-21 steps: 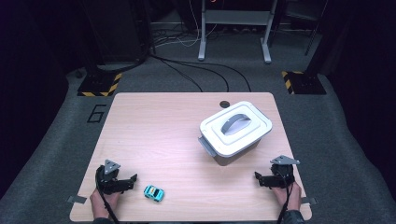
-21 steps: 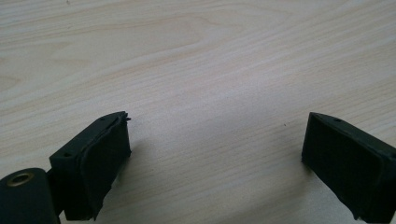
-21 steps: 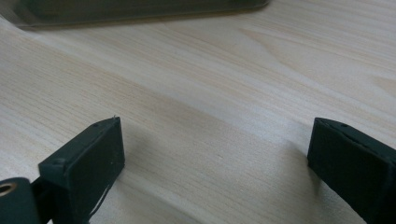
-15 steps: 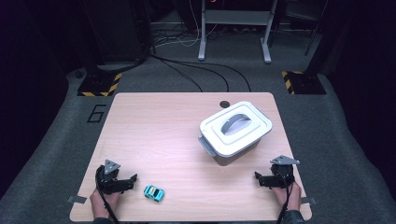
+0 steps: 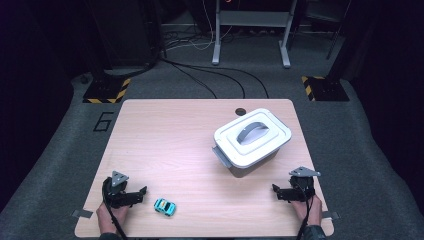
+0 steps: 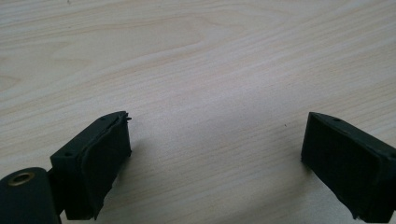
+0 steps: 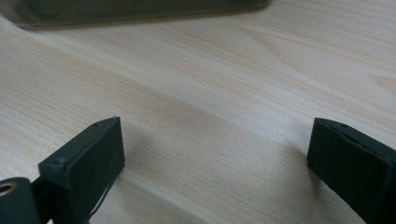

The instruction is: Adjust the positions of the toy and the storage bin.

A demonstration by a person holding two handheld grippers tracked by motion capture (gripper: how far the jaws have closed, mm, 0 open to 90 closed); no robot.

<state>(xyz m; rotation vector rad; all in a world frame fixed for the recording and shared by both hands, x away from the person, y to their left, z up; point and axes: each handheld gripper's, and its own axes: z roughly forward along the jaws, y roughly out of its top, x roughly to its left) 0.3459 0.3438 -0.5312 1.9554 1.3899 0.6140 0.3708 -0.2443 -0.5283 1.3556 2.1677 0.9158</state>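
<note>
Dark carpeted floor surrounds the wooden counter [image 5: 165,135], with cables and stands behind it.

Findings:

1. My left fingers [image 5: 142,192] rest low at the near left corner of the counter, spread wide. In the left gripper view the two fingers [image 6: 100,158] stand well apart with bare wood between them; nothing is pinched.

2. My right fingers [image 5: 276,191] rest low at the near right corner, likewise spread, pinching nothing. In the right gripper view bare wood lies between them, and the base of the lidded bin [image 7: 140,9] runs across the far edge.

3. The toy car [image 5: 165,206] sits on the counter just beside the tips of my left fingers, apart from them, on the side they point toward. Its long axis runs roughly left to right with a slight slant. I cannot tell which end is the front.

4. The lidded bin [image 5: 252,142] stands ahead of my right fingers, well apart from them, with the lid on and the handle flat on top.

Assessment: both hands appear parked at a ready position, each facing inward. The spread left fingers are placed to take the toy car; the right fingers are placed to attend to the bin lid.
</note>
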